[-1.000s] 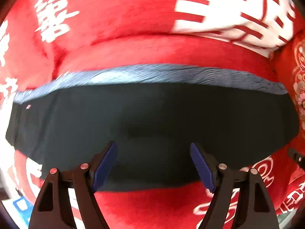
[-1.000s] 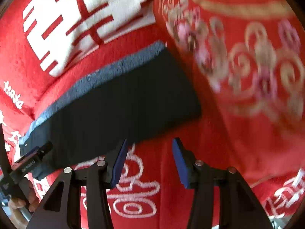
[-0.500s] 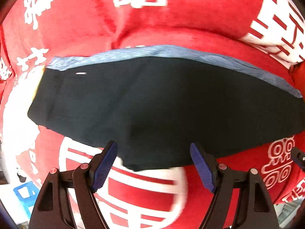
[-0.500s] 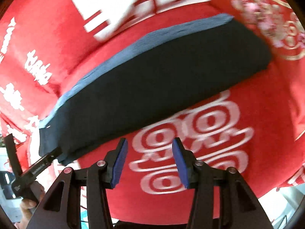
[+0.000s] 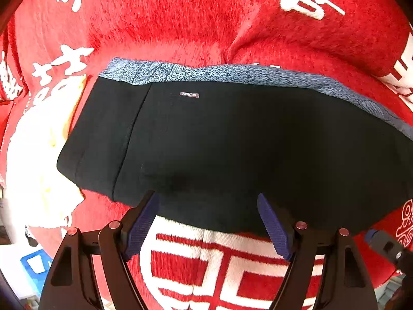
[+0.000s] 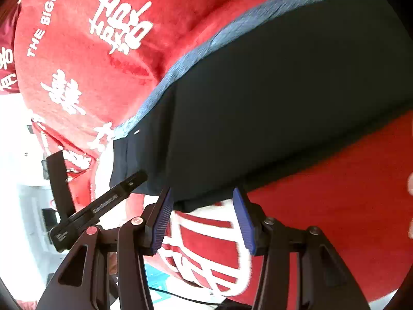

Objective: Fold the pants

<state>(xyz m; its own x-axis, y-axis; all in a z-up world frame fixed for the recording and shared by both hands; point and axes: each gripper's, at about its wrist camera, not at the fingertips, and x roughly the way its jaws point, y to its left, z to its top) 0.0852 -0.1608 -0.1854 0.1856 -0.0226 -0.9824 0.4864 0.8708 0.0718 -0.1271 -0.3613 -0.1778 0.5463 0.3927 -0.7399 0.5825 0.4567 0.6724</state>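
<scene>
Folded black pants with a blue patterned waistband (image 5: 232, 149) lay across the centre of the frame on a red plush blanket with white characters (image 5: 165, 20). The left gripper (image 5: 207, 222) and right gripper (image 6: 202, 213) hovered at the near edge, fingers apart, holding nothing.

Folded pants (image 5: 232, 149) lie across a blanket (image 5: 180, 20), the patterned layer showing along their far edge, while the left gripper (image 5: 207, 222) and right gripper (image 6: 202, 214) hover side by side at the near edge.
</scene>
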